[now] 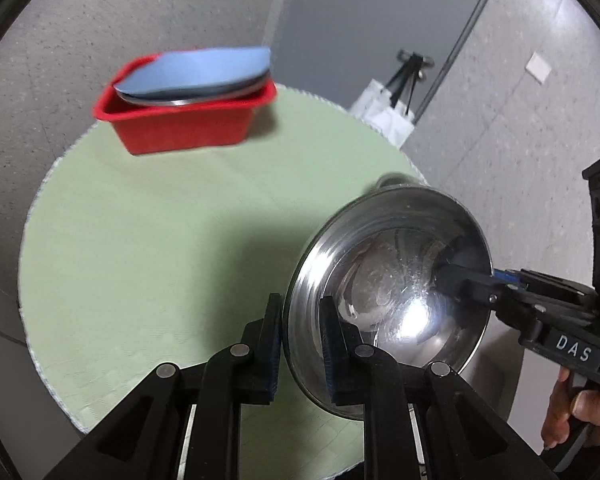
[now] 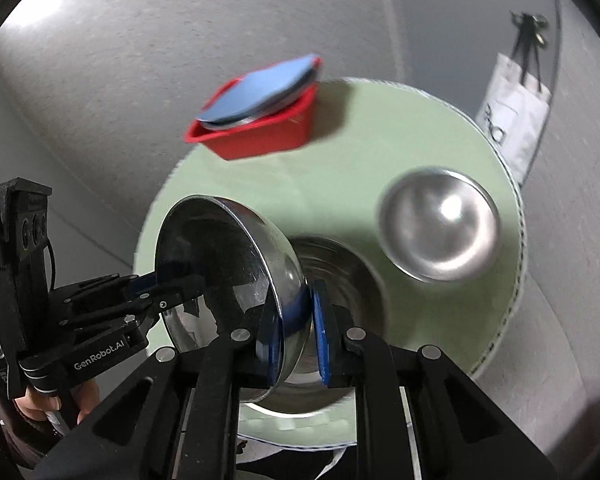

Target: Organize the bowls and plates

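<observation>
Pinches the rim of a steel bowl (image 1: 388, 300) with the left gripper (image 1: 300, 344), jaws drawn in to a narrow slot with one pad inside the bowl and one outside. Grips the opposite rim with the right gripper (image 2: 296, 340), likewise nearly closed, blue pads on either side of the thin wall; cannot tell whether its outer pad fully touches. Holds the bowl clear of the table (image 1: 140, 260), tipped up on edge, at 4 o'clock in the left wrist view and 8 o'clock in the right. Looks polished and mirror-bright, shallow and round with a thin rolled rim, scuffed and streaked inside with a hard white glare near the bottom. From the left wrist view alone, shows the open inside of the bowl and a hand (image 1: 580, 408) on the other tool's handle at 4 o'clock. From the right wrist view alone, shows the curved outside of the held bowl, a second bowl (image 2: 340, 276) resting upright on the green table right behind it at centre, and a third bowl (image 2: 440, 228) set apart at 3 o'clock. Shows in both a red basket (image 1: 188, 128) at the far table edge, 11 o'clock, with a blue plate (image 1: 196, 70) lying tilted on top of other plates, and a white bag (image 1: 388, 116) against the wall at 2 o'clock.
</observation>
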